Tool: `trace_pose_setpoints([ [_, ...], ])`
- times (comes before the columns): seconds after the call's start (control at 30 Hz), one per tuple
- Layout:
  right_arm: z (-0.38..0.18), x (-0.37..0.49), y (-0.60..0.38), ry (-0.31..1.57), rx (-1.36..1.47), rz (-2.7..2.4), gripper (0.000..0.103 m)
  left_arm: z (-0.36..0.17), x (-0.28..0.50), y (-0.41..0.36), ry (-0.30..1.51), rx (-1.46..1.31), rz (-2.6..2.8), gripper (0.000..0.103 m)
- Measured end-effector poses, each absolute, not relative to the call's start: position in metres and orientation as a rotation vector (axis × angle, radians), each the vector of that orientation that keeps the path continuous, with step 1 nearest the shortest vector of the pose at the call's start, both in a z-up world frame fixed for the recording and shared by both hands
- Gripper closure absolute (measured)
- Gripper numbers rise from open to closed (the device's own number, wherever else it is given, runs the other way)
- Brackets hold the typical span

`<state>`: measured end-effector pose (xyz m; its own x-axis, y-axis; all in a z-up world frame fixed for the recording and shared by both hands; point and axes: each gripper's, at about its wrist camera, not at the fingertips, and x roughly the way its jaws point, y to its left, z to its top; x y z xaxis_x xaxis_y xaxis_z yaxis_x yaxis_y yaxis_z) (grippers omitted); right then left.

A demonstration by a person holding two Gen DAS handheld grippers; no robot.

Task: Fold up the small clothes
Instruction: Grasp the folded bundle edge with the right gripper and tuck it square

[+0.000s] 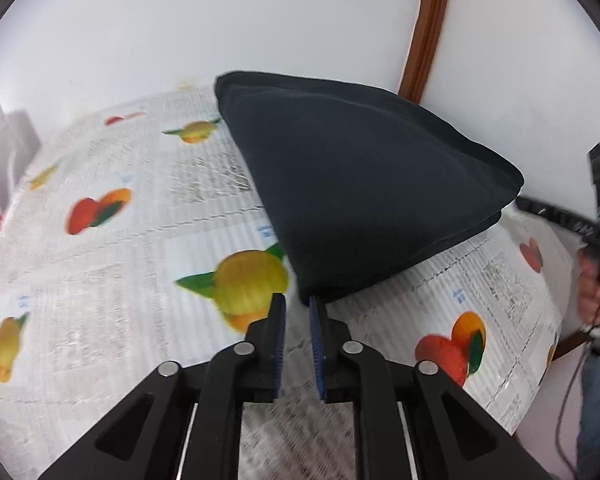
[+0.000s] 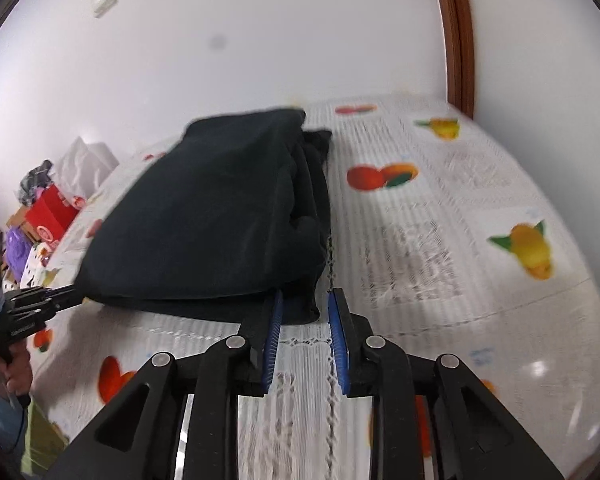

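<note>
Just beyond both tongs' tips lies the folded dark garment.

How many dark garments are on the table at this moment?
1: a dark folded garment lying on the fruit-print tablecloth, just beyond both grippers' fingertips. In the right wrist view its stacked layers look like one piece, though a second could hide inside.

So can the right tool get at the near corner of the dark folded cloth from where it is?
Probably yes. The right tool sits at the corner of the dark folded cloth, which lies between its open fingers, untouched. Only bare tablecloth lies around it, and the left tool is at the other corner.
</note>
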<state>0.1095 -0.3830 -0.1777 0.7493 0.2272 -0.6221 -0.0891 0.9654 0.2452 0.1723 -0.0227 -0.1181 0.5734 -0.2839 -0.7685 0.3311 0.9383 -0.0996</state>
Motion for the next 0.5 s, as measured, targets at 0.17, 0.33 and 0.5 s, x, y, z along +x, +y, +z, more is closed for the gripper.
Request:
trace_pose_setpoints([
  [0.17,-0.154,0.118,-0.379,0.606,0.224,0.181,0.064,-0.091,0.167,-0.022,0.835,0.021,-0.372,0.066],
  [0.33,-0.174,0.152,-0.389,0.609,0.388,0.160,0.094,-0.080,0.189,-0.042,0.793,0.066,-0.342,0.063],
  [0.5,-0.211,0.149,-0.399,0.690,0.503,0.163,0.097,-0.096,0.208,-0.048,0.843,0.072,-0.326,0.062],
])
